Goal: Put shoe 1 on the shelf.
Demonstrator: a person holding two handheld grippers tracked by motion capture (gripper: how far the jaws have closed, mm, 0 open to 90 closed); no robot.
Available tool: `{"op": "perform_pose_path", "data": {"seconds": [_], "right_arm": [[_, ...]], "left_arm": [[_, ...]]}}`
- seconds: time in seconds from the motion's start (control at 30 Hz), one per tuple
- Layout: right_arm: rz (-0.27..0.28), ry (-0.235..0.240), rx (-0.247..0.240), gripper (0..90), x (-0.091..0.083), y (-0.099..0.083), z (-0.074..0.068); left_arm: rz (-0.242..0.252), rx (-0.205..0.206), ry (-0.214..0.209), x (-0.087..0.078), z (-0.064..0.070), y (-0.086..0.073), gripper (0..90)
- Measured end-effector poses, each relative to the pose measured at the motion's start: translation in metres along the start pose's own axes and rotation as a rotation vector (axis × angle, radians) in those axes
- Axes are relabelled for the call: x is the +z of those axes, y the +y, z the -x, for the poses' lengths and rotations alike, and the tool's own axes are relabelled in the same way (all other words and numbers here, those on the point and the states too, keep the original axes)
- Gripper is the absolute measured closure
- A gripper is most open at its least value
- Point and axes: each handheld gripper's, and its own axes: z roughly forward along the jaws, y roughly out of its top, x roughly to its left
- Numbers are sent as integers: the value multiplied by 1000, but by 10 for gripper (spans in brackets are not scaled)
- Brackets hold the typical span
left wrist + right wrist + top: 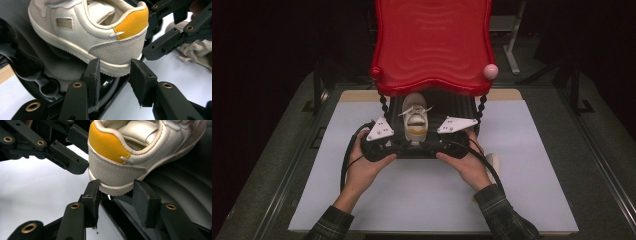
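white sneaker with mustard-yellow heel tab and grey suede heel, glossy red rippled shelf, black claws, pale grey mat

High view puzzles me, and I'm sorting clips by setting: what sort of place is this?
Probably a staged recording bench in a dark lab or studio, not a home. A pale mat covers a railed table; a red-topped shoe rack holds one white sneaker; the surroundings are unlit, with stand legs behind.

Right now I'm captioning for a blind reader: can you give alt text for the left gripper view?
A white shoe with a yellow heel tab rests on a black rack, its heel between the left gripper's open fingers. The right gripper is beyond it.
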Motion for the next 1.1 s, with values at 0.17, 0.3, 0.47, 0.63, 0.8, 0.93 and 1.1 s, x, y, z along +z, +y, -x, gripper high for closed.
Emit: {"op": "perform_pose_path", "data": {"seconds": [0.17, 0.3, 0.47, 0.63, 0.8, 0.93, 1.1], "right_arm": [[4, -20, 10, 593, 2, 5, 6], [1, -29, 28, 608, 5, 6, 11], [4, -43, 39, 614, 10, 7, 16], [-1, -50, 42, 617, 13, 9, 19], [-11, -49, 49, 616, 15, 8, 21], [-16, -41, 52, 613, 16, 6, 22], [-21, -35, 54, 598, 17, 6, 22]], "left_arm": [[0, -17, 42, 5, -3, 3, 619], [-15, -16, 68, 12, -3, 4, 622], [-22, -24, 114, 18, -3, 6, 632], [-37, -27, 133, 21, -4, 7, 635], [-67, -34, 146, 26, -3, 5, 631], [-76, -33, 146, 28, -4, 4, 614], [-71, -35, 143, 26, -5, 3, 593]]}}
